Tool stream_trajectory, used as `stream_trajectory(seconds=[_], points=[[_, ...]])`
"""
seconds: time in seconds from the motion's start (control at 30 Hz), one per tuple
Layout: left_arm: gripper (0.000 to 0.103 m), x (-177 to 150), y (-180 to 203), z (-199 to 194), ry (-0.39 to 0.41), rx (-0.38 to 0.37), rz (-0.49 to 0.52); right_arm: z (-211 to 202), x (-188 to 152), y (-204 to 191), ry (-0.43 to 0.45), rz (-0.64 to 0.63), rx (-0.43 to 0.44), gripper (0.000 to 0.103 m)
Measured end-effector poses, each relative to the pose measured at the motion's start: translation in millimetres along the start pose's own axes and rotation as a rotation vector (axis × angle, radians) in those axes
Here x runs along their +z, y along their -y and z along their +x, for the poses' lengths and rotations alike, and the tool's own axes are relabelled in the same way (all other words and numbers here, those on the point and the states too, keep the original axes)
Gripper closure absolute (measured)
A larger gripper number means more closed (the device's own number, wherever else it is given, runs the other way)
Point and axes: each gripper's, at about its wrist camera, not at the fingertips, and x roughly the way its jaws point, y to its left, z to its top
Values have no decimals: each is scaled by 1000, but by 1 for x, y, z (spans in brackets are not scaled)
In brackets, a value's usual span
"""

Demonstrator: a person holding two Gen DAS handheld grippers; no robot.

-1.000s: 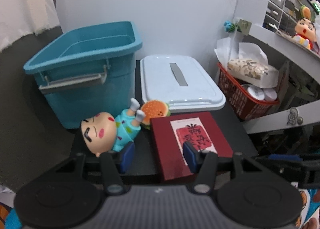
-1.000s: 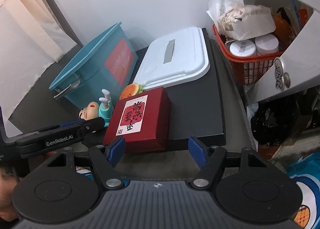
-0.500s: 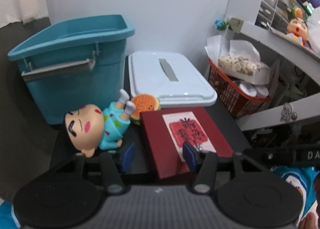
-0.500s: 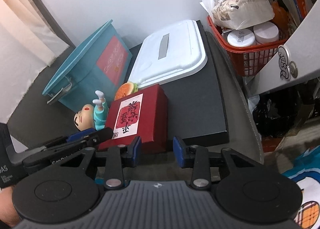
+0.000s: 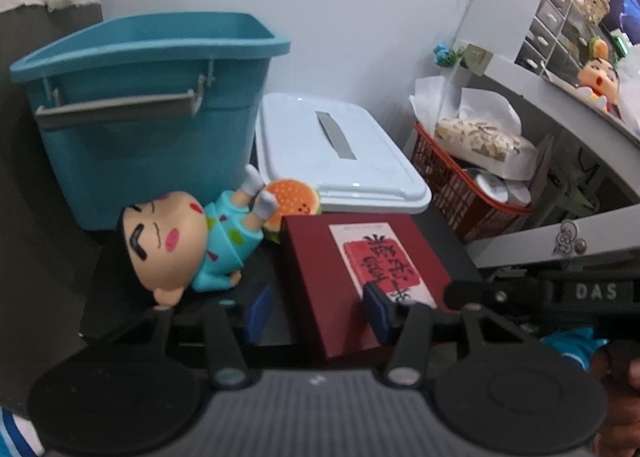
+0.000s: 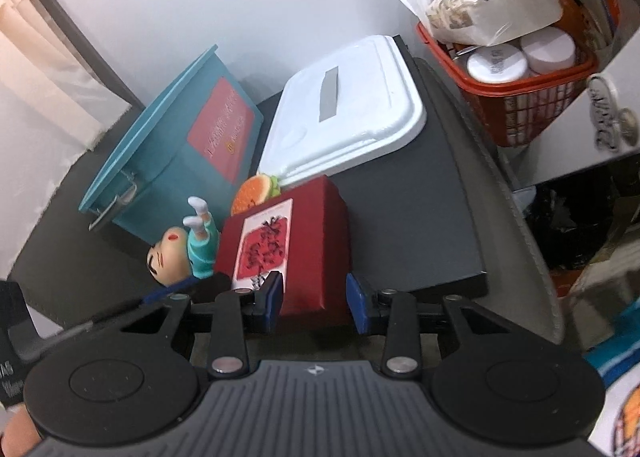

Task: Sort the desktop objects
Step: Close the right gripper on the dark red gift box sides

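A dark red box (image 5: 320, 269) with a red-and-white label lies on the black mat (image 6: 420, 225). My right gripper (image 6: 314, 299) is shut on its near end, one pad over the labelled top and the other against the side. My left gripper (image 5: 316, 313) is open over the box's near left corner, touching nothing. A cartoon doll (image 5: 188, 245) in teal pyjamas lies on its back left of the box (image 6: 288, 249). Behind the box, a burger toy (image 5: 292, 201) rests at the doll's feet. The doll (image 6: 176, 257) and burger toy (image 6: 256, 189) also show in the right wrist view.
A teal bin (image 5: 152, 125) with a grey handle stands open at the back left. A white lid (image 5: 340, 153) lies flat beside it. A red basket (image 6: 516, 105) of jars and bags sits at the right under a white shelf (image 5: 560, 233).
The right gripper's jaws narrowed from wide open, then moved in onto the red box's near end. The left gripper dropped lower and closer to the doll and box, jaws unchanged.
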Motion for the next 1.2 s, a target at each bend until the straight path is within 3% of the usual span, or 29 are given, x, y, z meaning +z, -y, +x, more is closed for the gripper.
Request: stream_trajectory(seconds=[0.2,0.53,0.57,0.63,0.7,0.73,1.03,1.2], points=[[49,-1,0,4,-18,-51,-19,13,-3,-2,-13,3,5,64],[48,-6,9,0,-36,-61,13,2,-15,1,-55,73,8,64],[48,-7,8,-1,-36,-62,10,1,-15,2,-62,96,12,63],[48,-7,6,-3,-34,-61,4,-1,-17,5,-68,135,31,51],[50,-5,3,-3,-29,-47,-1,1,-18,10,-63,180,46,28],[51,-4,1,-3,-27,-42,-7,4,-18,13,-64,203,51,26],[51,-2,-5,0,-22,-41,-34,30,-24,36,-110,363,115,25],[51,-4,-1,0,-25,-38,-32,45,-33,42,-123,492,198,26]])
